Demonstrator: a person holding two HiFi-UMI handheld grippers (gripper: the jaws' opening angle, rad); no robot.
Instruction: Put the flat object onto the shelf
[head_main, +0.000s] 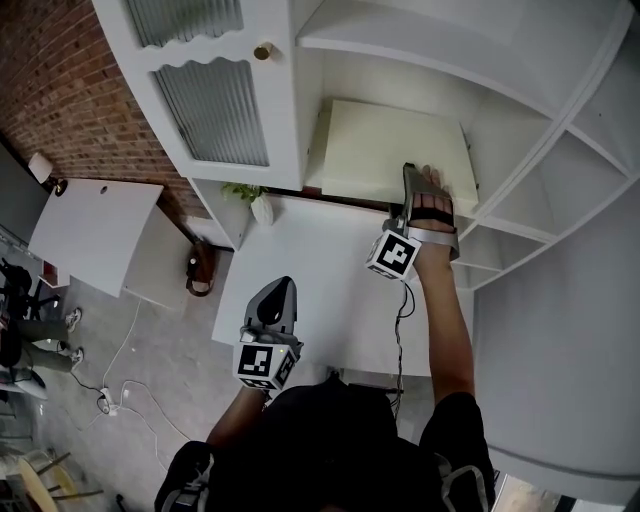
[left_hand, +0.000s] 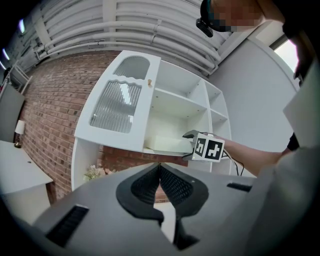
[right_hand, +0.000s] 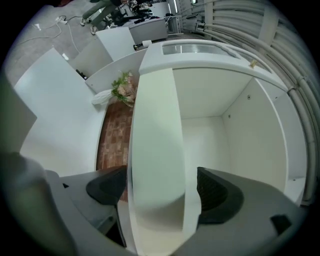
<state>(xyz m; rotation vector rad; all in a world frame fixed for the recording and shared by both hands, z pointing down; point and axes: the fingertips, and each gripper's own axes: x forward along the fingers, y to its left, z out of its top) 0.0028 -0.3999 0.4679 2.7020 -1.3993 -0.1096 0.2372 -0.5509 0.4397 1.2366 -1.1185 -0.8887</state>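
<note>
The flat object is a pale cream board (head_main: 390, 150) lying in the open compartment of the white shelf unit (head_main: 495, 140). My right gripper (head_main: 410, 182) reaches in at the board's near edge. In the right gripper view the board (right_hand: 155, 150) runs between the wide-spread jaws of that gripper (right_hand: 161, 181). A gap shows beside the right pad (right_hand: 215, 192), so nothing is pressed. My left gripper (head_main: 277, 292) hangs low over the white table (head_main: 330, 290). Its tips meet, with nothing between them (left_hand: 160, 167). From the left gripper view the board (left_hand: 167, 145) shows on the shelf.
The cabinet door with ribbed glass (head_main: 215, 110) stands swung open to the left of the compartment. A small vase of flowers (head_main: 260, 205) sits at the table's far left corner. Another white desk (head_main: 95, 230) stands at the left by the brick wall (head_main: 60, 80).
</note>
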